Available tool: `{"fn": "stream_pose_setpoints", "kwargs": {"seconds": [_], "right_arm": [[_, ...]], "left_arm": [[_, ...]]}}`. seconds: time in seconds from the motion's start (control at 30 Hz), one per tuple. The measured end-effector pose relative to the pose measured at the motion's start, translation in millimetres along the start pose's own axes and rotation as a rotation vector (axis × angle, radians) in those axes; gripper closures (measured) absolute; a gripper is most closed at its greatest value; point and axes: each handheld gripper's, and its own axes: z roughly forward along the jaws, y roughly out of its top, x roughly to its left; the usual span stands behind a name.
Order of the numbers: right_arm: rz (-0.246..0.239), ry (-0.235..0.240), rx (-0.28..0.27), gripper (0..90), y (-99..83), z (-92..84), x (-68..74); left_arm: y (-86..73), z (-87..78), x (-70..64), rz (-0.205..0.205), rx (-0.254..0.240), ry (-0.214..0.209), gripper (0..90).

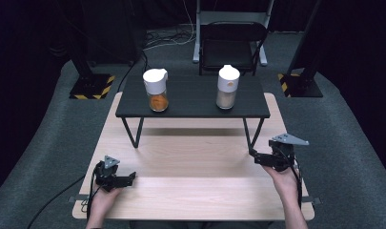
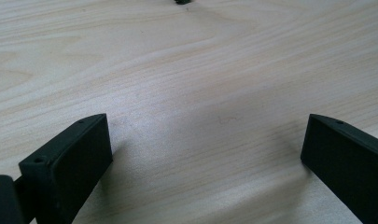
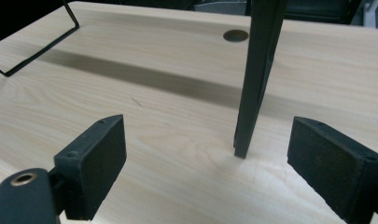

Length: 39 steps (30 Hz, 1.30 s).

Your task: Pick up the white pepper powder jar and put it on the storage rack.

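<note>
My left gripper rests low over the wooden table near its front left corner. In the left gripper view, the left gripper stands open with bare wood between its jaws. My right gripper is at the right side of the table, pointing left at the foot of the black riser's right front leg. In the right gripper view, the right gripper is open. The thin black leg stands between the jaws, nearer the right one, and neither pad touches it.
A low black riser table stands on the back half of the wooden table. On it are a white-lidded jar with orange contents at left and a white-lidded jar with beige contents at right. A black chair stands behind.
</note>
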Motion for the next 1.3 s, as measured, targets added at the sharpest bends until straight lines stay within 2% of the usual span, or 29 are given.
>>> {"fn": "stream_pose_setpoints", "kwargs": {"seconds": [0.57,0.8,0.87,0.93,1.07,1.2,1.3], "right_arm": [[0.025,-0.026,0.065,11.4,-48.8,18.1,-2.3],[0.045,-0.034,0.091,11.0,-60.1,21.9,-6.2],[0.040,-0.053,0.109,10.7,-62.9,23.7,-4.1],[0.064,-0.044,0.115,10.8,-67.0,24.3,-6.8],[0.074,-0.049,0.138,10.7,-69.1,28.4,-7.2],[0.061,-0.056,0.175,10.4,-67.7,35.6,-4.0],[0.046,-0.074,0.180,10.7,-67.4,36.7,0.7]], "left_arm": [[-0.4,-0.3,-0.7,-0.002,0.000,0.001,1.3],[-0.3,-0.3,-0.7,-0.001,0.000,0.001,1.3],[-0.3,-0.3,-0.7,-0.002,0.000,0.001,1.3],[-0.3,-0.3,-0.7,-0.001,0.000,0.001,1.3],[-0.3,-0.3,-0.7,-0.002,0.000,0.001,1.3],[-0.3,-0.3,-0.7,-0.001,0.000,0.001,1.3],[-0.4,-0.4,-0.7,-0.002,0.000,0.001,1.3]]}}
